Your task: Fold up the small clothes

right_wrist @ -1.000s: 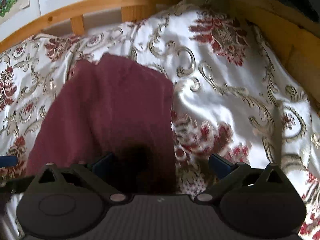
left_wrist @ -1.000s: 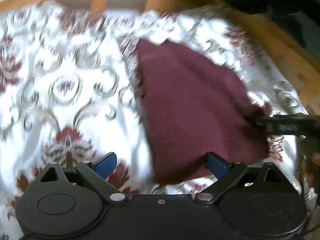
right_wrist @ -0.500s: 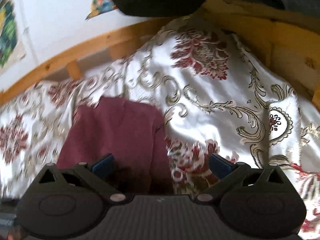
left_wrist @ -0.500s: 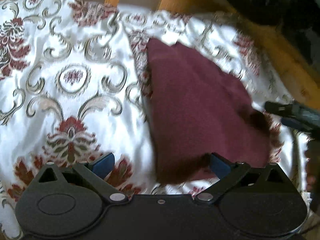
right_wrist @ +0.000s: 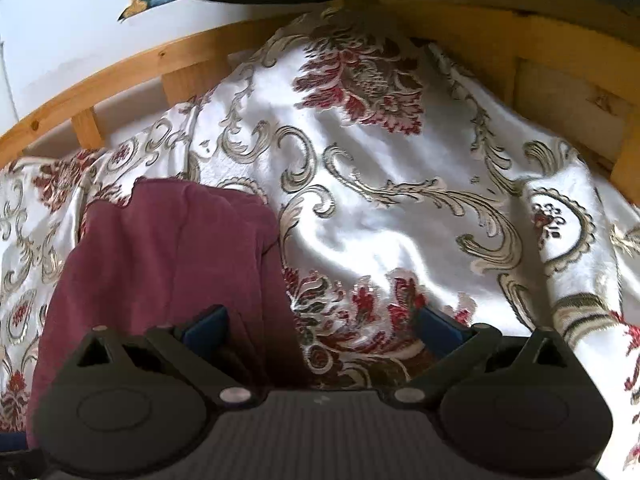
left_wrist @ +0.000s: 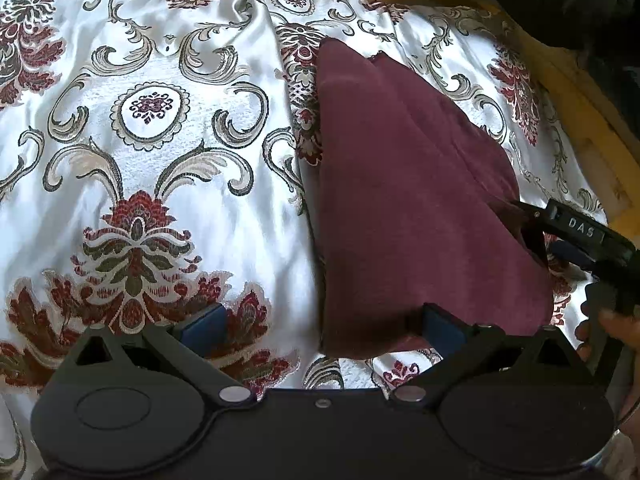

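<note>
- My left hand-held gripper is released, jaws spread, its right finger at the near edge of the maroon garment.
- My right hand-held gripper is released too, left finger over the garment's right side.
- Garment lies folded on the floral bedspread, by the wooden bed frame.

Both wrist views look down and forward from close above the bed, each with its own hand-held gripper along the bottom edge. They share the maroon cloth: center-right in the left view, lower left in the right.
</note>
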### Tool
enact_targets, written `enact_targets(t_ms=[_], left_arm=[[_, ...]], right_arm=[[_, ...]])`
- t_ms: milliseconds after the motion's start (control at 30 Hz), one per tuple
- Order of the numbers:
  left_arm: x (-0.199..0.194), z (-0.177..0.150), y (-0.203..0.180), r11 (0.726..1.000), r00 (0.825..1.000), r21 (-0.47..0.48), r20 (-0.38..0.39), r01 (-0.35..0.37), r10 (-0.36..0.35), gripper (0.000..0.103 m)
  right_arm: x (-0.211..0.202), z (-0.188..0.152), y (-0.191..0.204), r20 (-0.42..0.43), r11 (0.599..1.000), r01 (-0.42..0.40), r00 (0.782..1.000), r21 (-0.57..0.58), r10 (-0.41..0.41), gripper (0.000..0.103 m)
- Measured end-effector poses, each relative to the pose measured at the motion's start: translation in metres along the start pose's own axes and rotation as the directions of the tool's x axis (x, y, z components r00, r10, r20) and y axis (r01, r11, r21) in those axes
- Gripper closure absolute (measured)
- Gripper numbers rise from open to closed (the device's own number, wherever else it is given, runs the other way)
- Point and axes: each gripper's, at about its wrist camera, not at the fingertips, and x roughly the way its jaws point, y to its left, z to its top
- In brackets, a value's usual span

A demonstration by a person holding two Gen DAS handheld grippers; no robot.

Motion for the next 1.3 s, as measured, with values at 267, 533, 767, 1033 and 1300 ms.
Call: enact_targets(t_ms=[267, 533, 767, 1033, 1300], left_arm=[[0.004, -0.004, -0.004, 0.998, 0.999, 0.059, -0.03, -0.025, 0.027, 0.001], [0.013, -0.007, -0.016, 0.982, 0.992, 0.165, -0.067, -0.092, 0.104, 0.001], [-0.003, -0.009, -0.008, 0.993, 0.994, 0.106, -0.084, -0.055, 0.064, 0.001], [-0.037, -0.005, -0.015, 0.993, 0.987, 0.092, 0.13, 0.08, -0.091, 0.001], [0.018, 0.009, -0.007, 0.998, 0.998, 0.004, -0.026, 0.064, -0.064, 0.001]], right_arm=[[0.001, -0.005, 0.021, 0.061, 0.963, 0.199, 0.98, -0.181, -0.191, 0.0], [-0.011, 0.004, -0.01, 0.082, 0.995, 0.036, 0.996, 0.092, -0.044, 0.0], [-0.004, 0.006, -0.011, 0.07, 0.987, -0.084, 0.995, 0.138, 0.075, 0.0], [0.03, 0.015, 0.019, 0.045, 0.993, -0.024, 0.999, -0.116, 0.029, 0.0], [0.055, 0.026, 0.026, 0.082, 0.973, 0.023, 0.997, -0.23, -0.004, 0.0]])
